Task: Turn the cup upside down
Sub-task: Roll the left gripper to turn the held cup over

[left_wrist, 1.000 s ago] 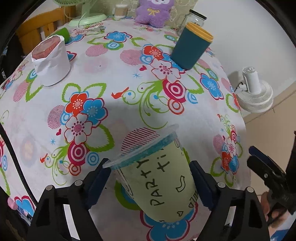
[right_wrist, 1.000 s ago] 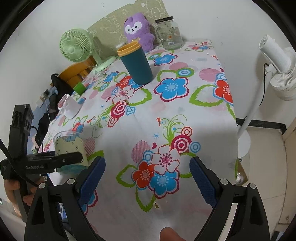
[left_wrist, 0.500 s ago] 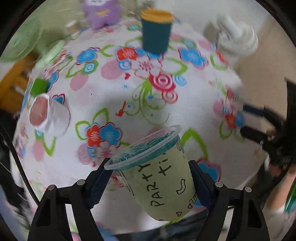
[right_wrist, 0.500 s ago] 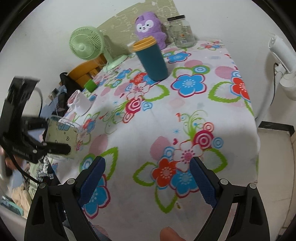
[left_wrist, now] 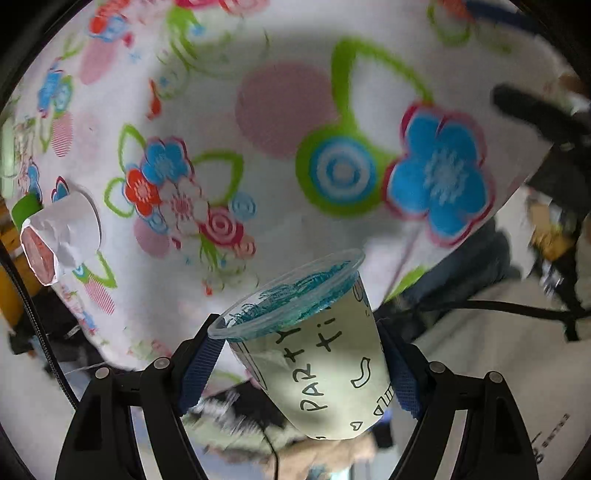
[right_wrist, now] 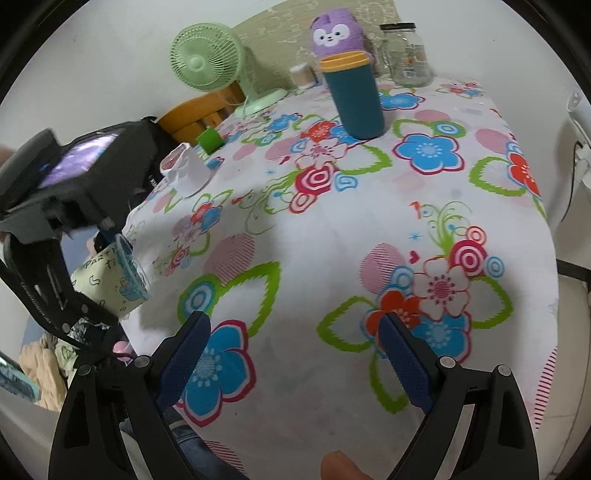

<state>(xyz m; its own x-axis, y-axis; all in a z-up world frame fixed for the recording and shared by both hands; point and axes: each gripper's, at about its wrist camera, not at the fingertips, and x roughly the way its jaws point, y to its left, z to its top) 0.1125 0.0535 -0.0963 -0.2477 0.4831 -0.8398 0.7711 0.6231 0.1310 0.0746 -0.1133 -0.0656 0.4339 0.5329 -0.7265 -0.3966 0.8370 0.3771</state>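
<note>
My left gripper point(left_wrist: 299, 354) is shut on a pale green plastic cup point(left_wrist: 317, 365) with "PARTY" lettering and a clear blue-tinted rim. The cup is in the air, tipped over on its side, its mouth facing the table. In the right wrist view the cup point(right_wrist: 110, 280) hangs at the table's left edge, held by the left gripper point(right_wrist: 110, 266). My right gripper point(right_wrist: 295, 354) is open and empty above the flowered tablecloth point(right_wrist: 332, 236) near the front edge.
A teal tumbler with a yellow rim point(right_wrist: 352, 96) stands at the back. A white paper-wrapped cup point(right_wrist: 184, 170) and a small green cup point(right_wrist: 208, 138) stand at the left. A green fan point(right_wrist: 207, 59), a purple plush point(right_wrist: 336, 33) and a glass jar point(right_wrist: 406, 55) line the far edge.
My left gripper has lifted the cup off the table and rolled it from upright toward its side, the view swinging down. The right gripper has stayed open and shifted a little.
</note>
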